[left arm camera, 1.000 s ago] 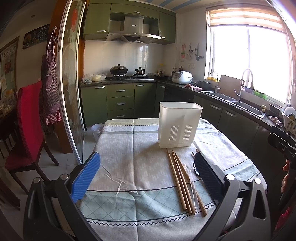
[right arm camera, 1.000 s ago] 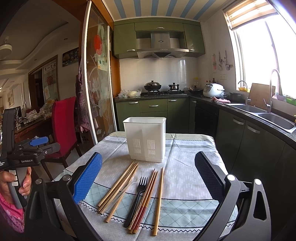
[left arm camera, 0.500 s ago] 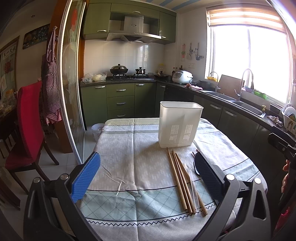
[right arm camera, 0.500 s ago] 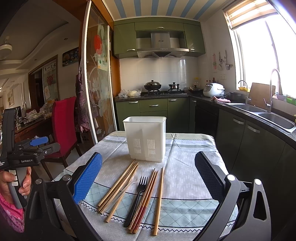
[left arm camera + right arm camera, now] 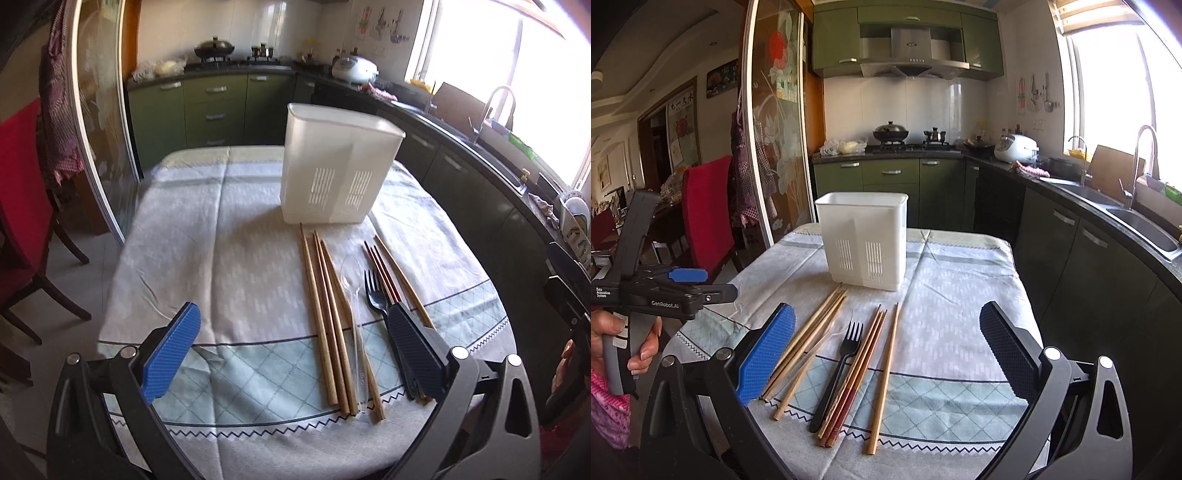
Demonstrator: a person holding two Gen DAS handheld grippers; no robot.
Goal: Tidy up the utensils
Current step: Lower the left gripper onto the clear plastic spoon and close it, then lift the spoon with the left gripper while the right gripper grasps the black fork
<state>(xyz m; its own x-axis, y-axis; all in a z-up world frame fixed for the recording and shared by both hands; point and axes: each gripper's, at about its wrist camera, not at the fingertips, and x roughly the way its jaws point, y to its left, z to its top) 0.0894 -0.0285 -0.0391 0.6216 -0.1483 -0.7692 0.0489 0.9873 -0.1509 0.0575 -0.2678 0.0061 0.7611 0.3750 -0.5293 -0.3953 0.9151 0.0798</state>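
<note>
- A white plastic utensil holder [image 5: 341,166] stands upright on the table [image 5: 207,236], towards the far end of the pale patterned cloth.
- On the cloth in front of it, the utensils lie side by side, pointing roughly at the holder: a bunch of light wooden chopsticks [image 5: 325,317], a clear plastic spoon [image 5: 352,291], a black fork [image 5: 375,293], then darker, red-ended chopsticks [image 5: 855,373] and one single chopstick [image 5: 884,376] apart on the sink side.
- The left gripper [image 5: 291,354] hangs low over the near edge of the table, fingers spread wide, holding nothing; its dark finger [image 5: 415,354] covers the fork's handle and the near ends of the darker chopsticks.
- The right gripper [image 5: 886,354] is also wide open and empty, framing the whole row of utensils from above the near edge.
- A red chair [image 5: 707,221] stands beside the table.
</note>
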